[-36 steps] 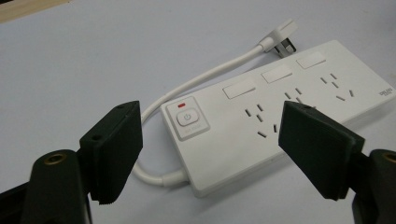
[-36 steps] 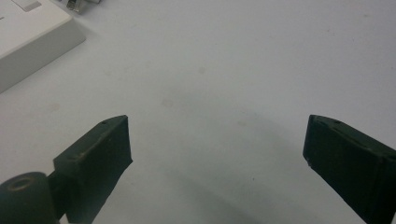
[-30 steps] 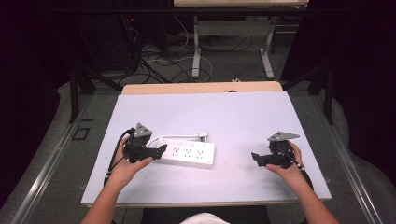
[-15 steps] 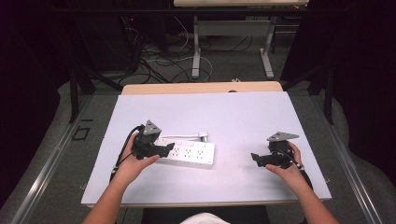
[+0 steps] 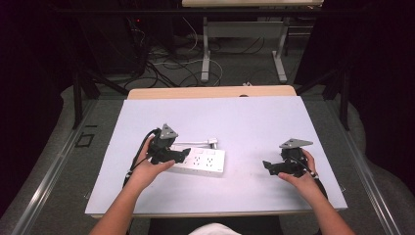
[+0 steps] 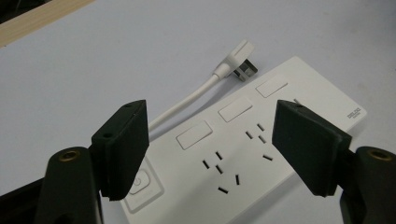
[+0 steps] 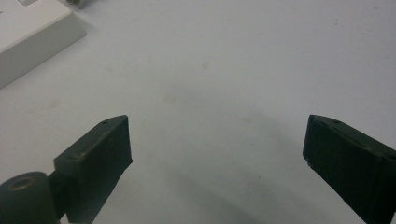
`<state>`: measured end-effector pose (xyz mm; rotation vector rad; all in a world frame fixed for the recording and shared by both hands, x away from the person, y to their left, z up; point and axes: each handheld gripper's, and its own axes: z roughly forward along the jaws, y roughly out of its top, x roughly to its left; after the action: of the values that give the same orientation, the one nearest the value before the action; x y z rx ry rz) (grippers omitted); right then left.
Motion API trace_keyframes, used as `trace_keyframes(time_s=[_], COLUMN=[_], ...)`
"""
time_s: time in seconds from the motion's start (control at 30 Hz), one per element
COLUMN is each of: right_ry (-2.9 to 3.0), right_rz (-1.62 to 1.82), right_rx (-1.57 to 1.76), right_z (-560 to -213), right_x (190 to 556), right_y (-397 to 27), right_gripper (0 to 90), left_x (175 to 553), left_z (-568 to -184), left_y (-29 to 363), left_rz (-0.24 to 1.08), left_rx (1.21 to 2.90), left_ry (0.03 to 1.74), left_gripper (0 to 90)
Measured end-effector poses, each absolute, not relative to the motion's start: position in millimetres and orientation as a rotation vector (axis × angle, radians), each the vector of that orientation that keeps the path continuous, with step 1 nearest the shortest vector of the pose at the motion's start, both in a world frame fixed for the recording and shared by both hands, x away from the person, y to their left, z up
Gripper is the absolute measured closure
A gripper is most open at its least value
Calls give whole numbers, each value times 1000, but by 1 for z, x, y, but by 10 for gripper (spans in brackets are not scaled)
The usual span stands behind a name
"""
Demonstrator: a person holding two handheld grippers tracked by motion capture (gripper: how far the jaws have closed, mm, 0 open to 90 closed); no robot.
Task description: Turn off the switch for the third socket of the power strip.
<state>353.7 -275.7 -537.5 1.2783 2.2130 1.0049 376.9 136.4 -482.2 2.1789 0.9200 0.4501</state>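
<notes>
Here, a white power strip [image 5: 198, 161] is lying flat on the pale desk [image 5: 244, 122], a little toward nine o'clock of the desk's middle in the high view, with its sockets and switch buttons facing up. Its short white cord [image 6: 187, 100] is curling along the strip's twelve o'clock edge and ending in an angled plug [image 6: 238, 60], which is resting on the desk just beside the strip, plugged into nothing.

The left claw [image 5: 182, 155] is hovering over the strip's nine o'clock end, jaws standing fairly wide and gripping nothing; in the left gripper view its two black pads are framing the socket face, with the round power button [image 6: 140, 179] sitting close to one pad. Whether the pads are touching the casing is hard to tell from these angles.

The right claw [image 5: 268, 166] is waiting well apart at roughly three o'clock of the strip, jaws spread wide above bare desk; a corner of the strip is peeking into the right gripper view at eleven o'clock.

By the look of it, the work is only beginning: the strip is being approached but not yet gripped, the plug is lying untouched, and any lifting, pressing or plugging is remaining to be done.
</notes>
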Motion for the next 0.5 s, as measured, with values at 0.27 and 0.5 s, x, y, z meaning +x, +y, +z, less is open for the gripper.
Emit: trace_keyframes(time_s=[0.27, 0.5], right_ry=[2213, 2213], right_rz=[998, 1000], right_rx=[1275, 1276], right_z=[-538, -538], right_x=[354, 354], right_y=[-276, -276], right_gripper=[74, 74], left_x=[383, 386], left_z=[-482, -481], left_y=[122, 113], left_rz=[429, 419], left_rx=[2181, 2184], left_ry=[907, 895], left_gripper=[284, 302])
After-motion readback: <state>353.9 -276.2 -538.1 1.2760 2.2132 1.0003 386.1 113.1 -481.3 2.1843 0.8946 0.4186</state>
